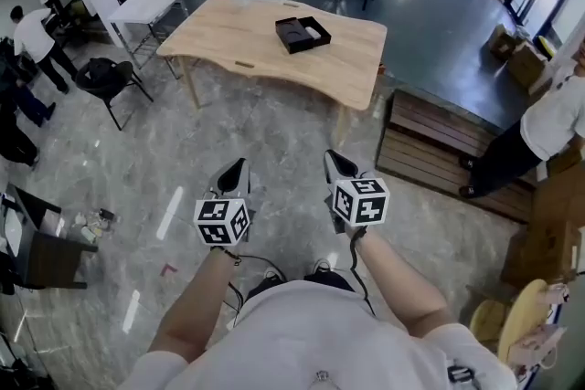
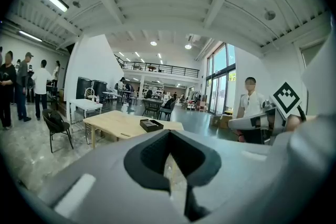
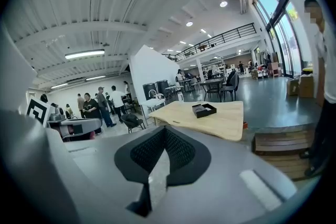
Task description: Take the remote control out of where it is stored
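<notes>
**Two grey hand-held grippers are hovering over the marble floor, well apart from a light wooden table [image 1: 228, 36] that is carrying a shallow black open box [image 1: 284, 39].**

Inside the box, a pale oblong shape [image 1: 314, 33] is lying toward its right side. It is too small to confirm as the remote control, and the rest of the interior is showing only as dark. The left gripper [image 1: 236, 169] [image 2: 169, 135] is keeping its jaws pressed together at the tips, gripping nothing. The right gripper [image 1: 336, 162] [image 3: 165, 131] is doing the same, also empty. Both gripper views are cutting off the near floor behind the grey gripper bodies.
</notes>
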Tool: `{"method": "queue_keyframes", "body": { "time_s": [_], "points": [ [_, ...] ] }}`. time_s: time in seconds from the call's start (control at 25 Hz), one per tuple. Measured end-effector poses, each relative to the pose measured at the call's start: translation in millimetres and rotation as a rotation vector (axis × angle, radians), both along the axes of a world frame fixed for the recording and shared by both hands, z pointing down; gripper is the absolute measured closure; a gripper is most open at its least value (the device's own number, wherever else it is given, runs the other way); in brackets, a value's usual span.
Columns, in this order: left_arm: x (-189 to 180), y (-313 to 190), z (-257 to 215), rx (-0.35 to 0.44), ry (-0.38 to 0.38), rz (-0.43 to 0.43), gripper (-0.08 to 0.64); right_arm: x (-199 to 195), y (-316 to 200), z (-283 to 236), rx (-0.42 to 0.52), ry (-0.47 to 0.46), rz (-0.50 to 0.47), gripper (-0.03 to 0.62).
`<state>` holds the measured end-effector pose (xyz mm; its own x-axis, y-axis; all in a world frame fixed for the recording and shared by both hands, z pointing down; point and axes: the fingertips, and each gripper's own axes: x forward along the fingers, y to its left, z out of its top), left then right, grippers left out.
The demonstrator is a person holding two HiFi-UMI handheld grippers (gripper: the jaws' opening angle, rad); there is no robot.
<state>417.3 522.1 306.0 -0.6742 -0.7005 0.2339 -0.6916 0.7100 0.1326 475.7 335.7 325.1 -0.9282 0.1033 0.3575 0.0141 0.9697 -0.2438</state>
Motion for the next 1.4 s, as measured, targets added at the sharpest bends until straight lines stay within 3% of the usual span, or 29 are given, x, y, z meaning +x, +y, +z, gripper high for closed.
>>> {"method": "queue_keyframes", "body": {
  "time_s": [0.32, 0.88, 1.2, 1.4],
  "points": [
    [0, 0, 7, 0.001, 0.016, -0.023, 0.56, 2, -13, 7, -0.018, 0.015, 0.012, 0.567],
    [-13, 3, 22, -0.03, 0.025, -0.187, 0.56, 0, -54, 29, -0.049, 0.054, -0.066, 0.566],
    [-13, -24, 36, -0.051, 0.039, -0.229, 0.56, -20, -83, 50, -0.078, 0.081, -0.112, 0.566],
    [-32, -35, 33, -0.059, 0.027, -0.229, 0.56, -48, -91, 52, -0.089, 0.08, -0.128, 0.566]
  ]
}}
